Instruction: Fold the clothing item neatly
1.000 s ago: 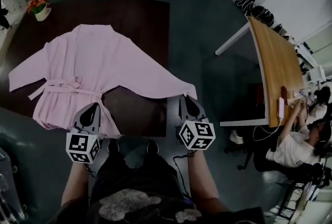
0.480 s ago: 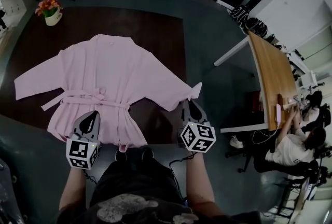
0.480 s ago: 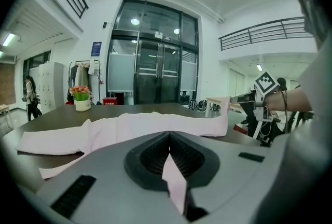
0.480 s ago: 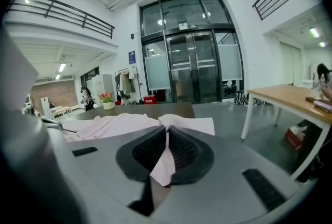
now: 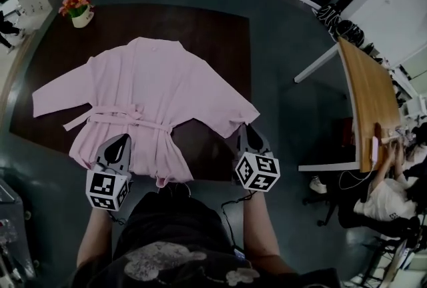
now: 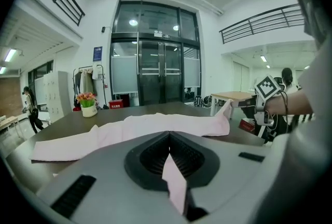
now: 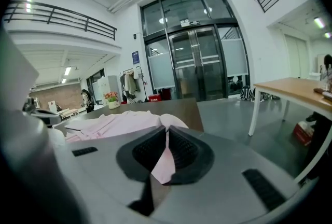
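Pink robe [image 5: 143,83]: spread front-up on the dark table [image 5: 223,33], collar away from me, sleeves out to both sides, hem close to the table's near edge
Left sleeve [image 5: 57,95]: lies flat and free, well apart from both tools
Left gripper [image 5: 121,140]: jaws closed on a pinch of the hem at the robe's near left corner; in the left gripper view I see a tongue of pink cloth clamped between them
Belt [image 5: 123,119]: tied across the waist with loose ends trailing; I expect it to slide and bunch once the body is turned over
Handling: I judge the cloth light, soft and limp, with no stiffness to keep a crease, so it should sag between two holds and drag on the table
Right sleeve [image 5: 227,107]: runs out to the near right, its cuff raised a little off the table
Right gripper [image 5: 247,133]: jaws closed on that cuff, pink cloth pinched between them
Where to hold: I'd keep to edges and corners (cuff, hem corner, shoulder), pinching through every layer so that thin fabric can't slip free
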The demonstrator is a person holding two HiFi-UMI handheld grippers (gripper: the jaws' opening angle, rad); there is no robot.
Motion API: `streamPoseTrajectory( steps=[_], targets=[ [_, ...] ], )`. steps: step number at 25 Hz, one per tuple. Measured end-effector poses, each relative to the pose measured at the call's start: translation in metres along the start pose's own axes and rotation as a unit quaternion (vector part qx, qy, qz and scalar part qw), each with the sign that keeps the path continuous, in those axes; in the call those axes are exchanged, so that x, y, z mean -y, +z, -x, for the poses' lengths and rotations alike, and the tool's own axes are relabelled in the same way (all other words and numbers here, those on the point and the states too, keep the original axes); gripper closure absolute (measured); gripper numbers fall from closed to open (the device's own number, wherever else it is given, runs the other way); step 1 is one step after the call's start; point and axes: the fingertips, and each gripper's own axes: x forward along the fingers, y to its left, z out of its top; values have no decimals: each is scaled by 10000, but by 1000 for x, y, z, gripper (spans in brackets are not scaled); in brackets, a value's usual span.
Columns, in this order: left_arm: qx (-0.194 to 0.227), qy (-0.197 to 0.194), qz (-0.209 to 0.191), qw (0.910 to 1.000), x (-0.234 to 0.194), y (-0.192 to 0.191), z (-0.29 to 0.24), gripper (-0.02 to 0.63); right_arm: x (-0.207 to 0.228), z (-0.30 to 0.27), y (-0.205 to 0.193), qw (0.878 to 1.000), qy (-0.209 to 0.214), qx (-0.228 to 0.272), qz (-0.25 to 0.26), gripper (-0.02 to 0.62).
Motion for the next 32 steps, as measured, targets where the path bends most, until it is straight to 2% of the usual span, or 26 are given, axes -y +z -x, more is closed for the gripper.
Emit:
streamPoseTrajectory(
  steps=[6,12,16,22,26,32],
  targets=[
    [105,205,-35,9997,-16,20,-7,597,5,-9,27,9997,-13,204,159,586],
    [352,610,-65,9975,-90,34,-11,597,-22,-28,81,9974,27,656,280,586],
    [474,670,-56,9966,-151,39,-12,597,-81,-49,116,9938,119,971,534,586],
    [528,403,-154,9977,-238,38,-10,597,-183,-96,146,9907,35,1006,920,586],
    [487,182,-56,9986,-287,28,-5,597,-245,-132,144,9910,-75,865,1021,586],
    [306,46,68,9995,-352,6,3,597,-329,-184,115,9920,-211,545,1121,586]
  ],
)
